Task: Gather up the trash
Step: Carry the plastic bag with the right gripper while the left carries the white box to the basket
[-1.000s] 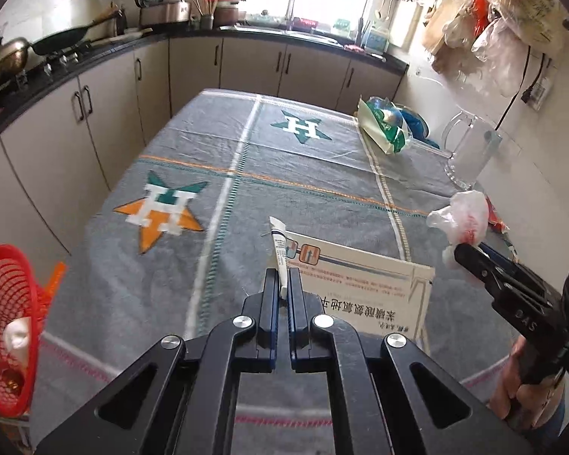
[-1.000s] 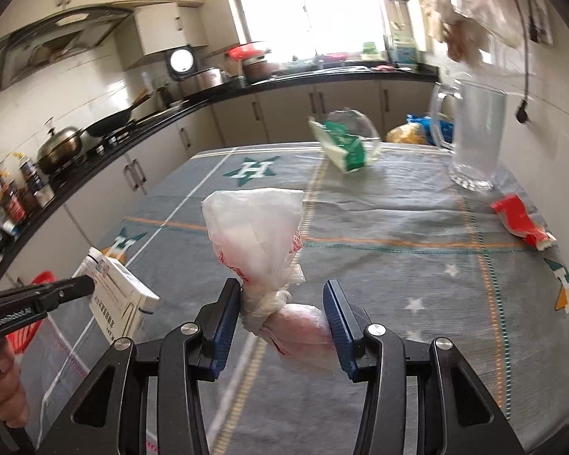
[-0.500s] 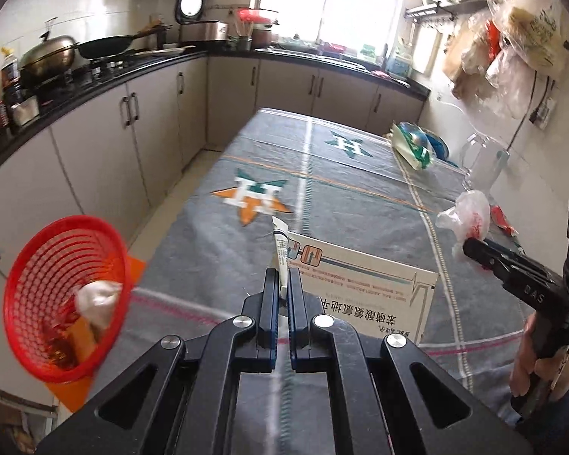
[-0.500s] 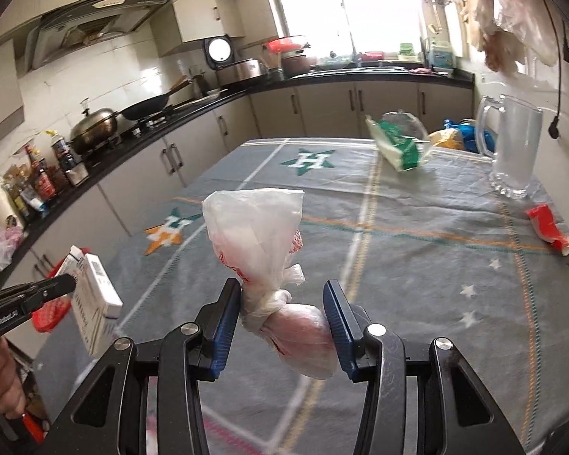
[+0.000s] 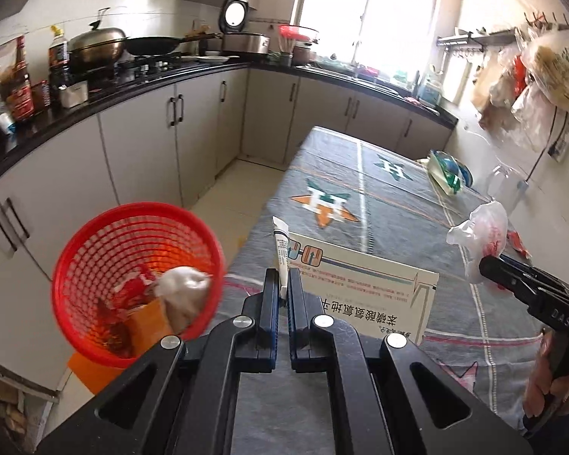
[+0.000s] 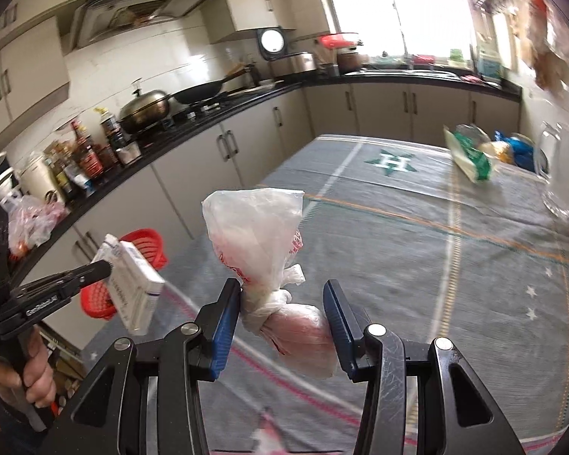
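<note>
Carry step: left gripper (image 5: 283,295) clamps the box (image 5: 364,295) flap, right gripper (image 6: 282,314) fingers pinch the bag (image 6: 258,235); both aloft near the table (image 5: 379,197) edge. Next: get over the basket (image 5: 132,280), release.

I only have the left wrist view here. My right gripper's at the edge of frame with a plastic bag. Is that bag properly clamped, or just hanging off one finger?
Observer: Clamped. The right gripper squeezes the knotted plastic bag from both sides, at and just below its knot.
Operator: Anything else inside it?
Observer: A pinkish lump below the knot, between the pads.
Operator: And my box?
Observer: The white box hangs clear of the table, with the red basket beyond.
</note>
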Demonstrator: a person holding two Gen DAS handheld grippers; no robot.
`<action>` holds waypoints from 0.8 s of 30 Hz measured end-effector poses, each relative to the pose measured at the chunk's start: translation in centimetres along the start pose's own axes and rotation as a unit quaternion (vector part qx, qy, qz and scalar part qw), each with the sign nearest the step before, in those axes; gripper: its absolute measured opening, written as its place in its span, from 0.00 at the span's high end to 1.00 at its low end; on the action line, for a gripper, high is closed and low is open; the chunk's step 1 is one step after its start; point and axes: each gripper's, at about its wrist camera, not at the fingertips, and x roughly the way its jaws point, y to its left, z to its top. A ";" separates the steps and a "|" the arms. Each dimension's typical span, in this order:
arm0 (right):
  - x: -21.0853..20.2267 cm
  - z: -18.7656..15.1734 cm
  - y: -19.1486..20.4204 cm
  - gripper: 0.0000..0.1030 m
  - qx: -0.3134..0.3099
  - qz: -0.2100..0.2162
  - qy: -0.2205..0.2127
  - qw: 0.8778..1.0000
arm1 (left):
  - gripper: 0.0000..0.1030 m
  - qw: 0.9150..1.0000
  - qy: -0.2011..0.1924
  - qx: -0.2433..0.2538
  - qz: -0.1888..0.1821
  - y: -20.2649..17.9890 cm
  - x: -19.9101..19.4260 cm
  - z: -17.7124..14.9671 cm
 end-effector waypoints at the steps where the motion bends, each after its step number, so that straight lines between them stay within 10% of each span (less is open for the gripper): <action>1: 0.2 0.1 0.7 0.52 -0.005 0.003 0.001 1.000 | 0.96 1.000 -0.002 -0.002 0.002 0.5 -0.2 0.0; 24: 7.5 1.3 16.7 0.52 -0.088 0.090 0.055 0.991 | 0.96 0.989 -0.035 -0.066 0.125 13.4 -2.4 -1.1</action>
